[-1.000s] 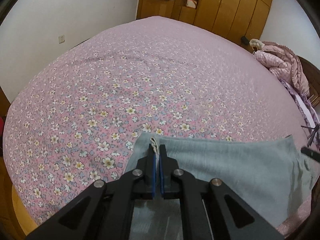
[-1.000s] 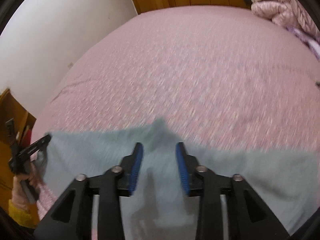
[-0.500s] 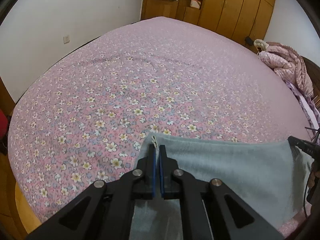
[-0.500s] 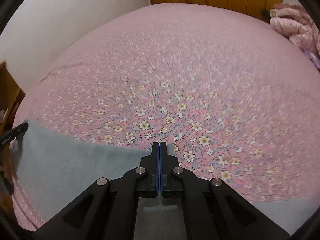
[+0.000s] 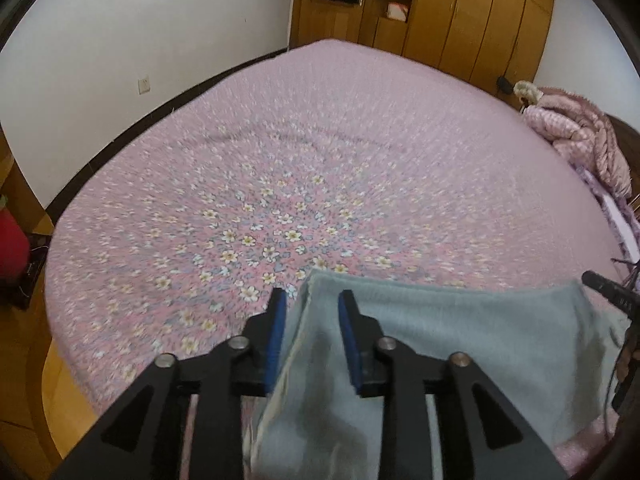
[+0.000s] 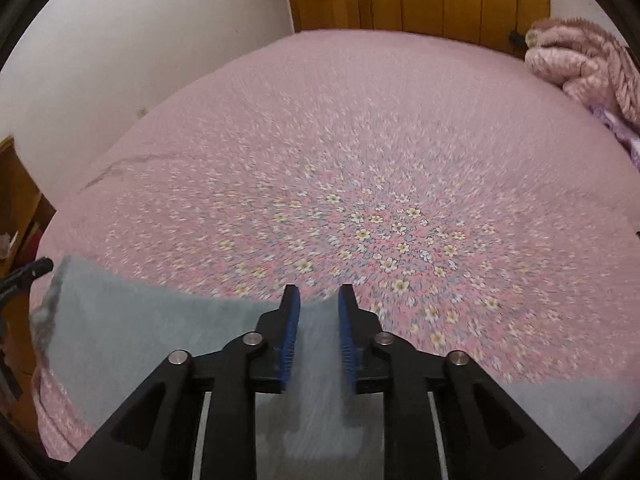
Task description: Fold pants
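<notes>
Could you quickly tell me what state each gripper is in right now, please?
Left gripper: open, jaws just parted, edge of the folded grey fabric pants between them.
Right gripper: open, just parted, grey fabric between its jaws, unpressed.

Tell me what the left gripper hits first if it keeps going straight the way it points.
Most likely the grey pants: the left gripper angles down with the fabric's folded corner between its open jaws, which have just been opening. Just past that edge lies the floral bedsheet. Depth is hard to judge through the fisheye.
</notes>
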Tool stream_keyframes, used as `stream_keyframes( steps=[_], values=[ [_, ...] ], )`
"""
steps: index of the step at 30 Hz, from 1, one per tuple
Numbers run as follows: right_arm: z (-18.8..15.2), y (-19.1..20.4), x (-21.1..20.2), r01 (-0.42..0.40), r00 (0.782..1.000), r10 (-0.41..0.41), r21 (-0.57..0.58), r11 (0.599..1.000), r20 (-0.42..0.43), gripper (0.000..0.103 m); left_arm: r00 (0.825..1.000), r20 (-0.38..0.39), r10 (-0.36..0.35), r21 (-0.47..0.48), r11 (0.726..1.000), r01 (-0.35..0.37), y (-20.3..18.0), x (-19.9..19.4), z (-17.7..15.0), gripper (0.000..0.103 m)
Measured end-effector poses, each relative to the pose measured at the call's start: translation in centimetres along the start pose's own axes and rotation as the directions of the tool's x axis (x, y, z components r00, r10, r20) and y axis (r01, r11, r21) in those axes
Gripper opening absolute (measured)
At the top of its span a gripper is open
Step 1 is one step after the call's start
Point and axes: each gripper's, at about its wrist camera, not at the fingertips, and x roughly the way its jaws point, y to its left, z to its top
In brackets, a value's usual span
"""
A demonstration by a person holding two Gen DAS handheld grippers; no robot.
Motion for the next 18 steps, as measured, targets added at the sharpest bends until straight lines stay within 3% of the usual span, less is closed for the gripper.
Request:
stream_keyframes(
  steps=[3, 9, 13, 16, 17, 18],
  values=[
    [-1.6, 0.9, -2.1, -0.034, 0.999, 0.034, 0.000, 0.999, -0.005, 0.022, 0.999, 0.017, -0.032, -0.021, 0.999, 0.032, -0.7, -2.3, -0.7, 0.042],
    [-4.9, 2.0, -3.0, -0.107, 0.993, 0.107, -0.008, 0.994, -0.052, 0.022, 0.989, -0.021, -0.145, -0.004, 0.989, 0.145, -3.1, -4.0, -2.7, 0.042],
    [-5.8, 2.7, -1.5, -0.084, 0.992, 0.081, -0.020, 0.996, -0.098, 0.022, 0.984, -0.113, -0.139, 0.011, 0.990, 0.142, -4.3, -2.3, -4.6, 0.042],
    [-6.6, 2.7, -0.1, -0.069, 0.988, 0.067, -0.010, 0.998, -0.139, 0.022, 0.984, -0.162, -0.079, 0.015, 0.996, 0.083, -4.2, -1.3, -5.9, 0.042],
    [-6.8, 2.6, 0.4, -0.068, 0.987, 0.066, -0.007, 0.998, -0.148, 0.022, 0.984, -0.175, -0.044, 0.022, 0.999, 0.049, -3.9, -0.9, -6.2, 0.039],
    [-7.0, 2.4, 0.7, -0.075, 0.988, 0.074, 0.001, 0.997, -0.139, 0.022, 0.984, -0.177, -0.030, 0.027, 0.999, 0.035, -3.6, -0.7, -6.4, 0.029]
  ],
)
